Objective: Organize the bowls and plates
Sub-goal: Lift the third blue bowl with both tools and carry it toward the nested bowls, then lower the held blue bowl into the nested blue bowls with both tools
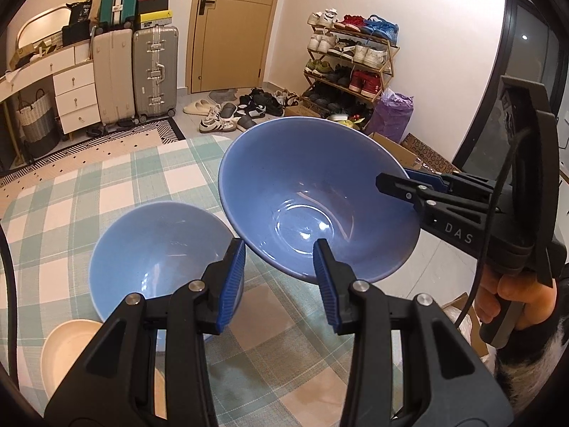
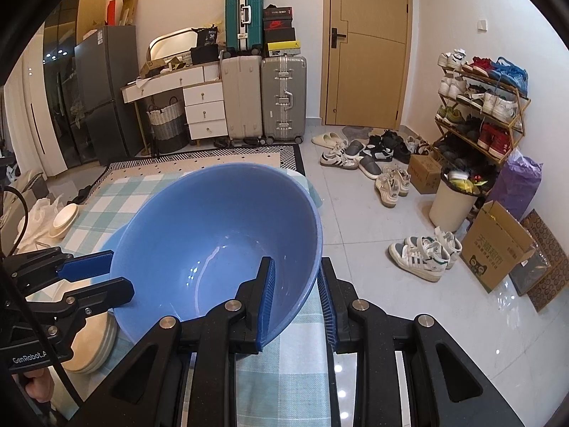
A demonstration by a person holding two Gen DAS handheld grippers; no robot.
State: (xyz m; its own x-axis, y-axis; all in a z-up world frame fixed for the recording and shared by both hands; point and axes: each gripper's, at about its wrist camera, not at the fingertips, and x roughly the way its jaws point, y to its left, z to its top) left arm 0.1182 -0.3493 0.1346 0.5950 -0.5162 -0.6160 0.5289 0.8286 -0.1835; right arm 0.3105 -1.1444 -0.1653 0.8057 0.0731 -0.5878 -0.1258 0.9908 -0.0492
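Left wrist view: the left gripper [image 1: 279, 284] has its fingers spread wide and bare, above a blue bowl [image 1: 156, 252] resting on the checked counter [image 1: 106, 178]. At 2 o'clock the right gripper [image 1: 394, 183] pinches the rim of a larger blue bowl [image 1: 313, 192] — tilted, lifted. Right wrist view: the right gripper [image 2: 297, 299] clamps that bowl's [image 2: 213, 242] rim at 5 o'clock — cream plates [image 2: 92, 341] sit at 8 o'clock.

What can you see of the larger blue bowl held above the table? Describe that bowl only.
The larger blue bowl is a deep, round, glossy bowl, ceramic by its look, and empty, with light glinting on its flat bottom. It is lifted and tilted, its opening facing the left camera. The right hand-held gripper pinches its rim, one finger inside and one outside. It hangs over the checked tablecloth, beside a smaller blue bowl.
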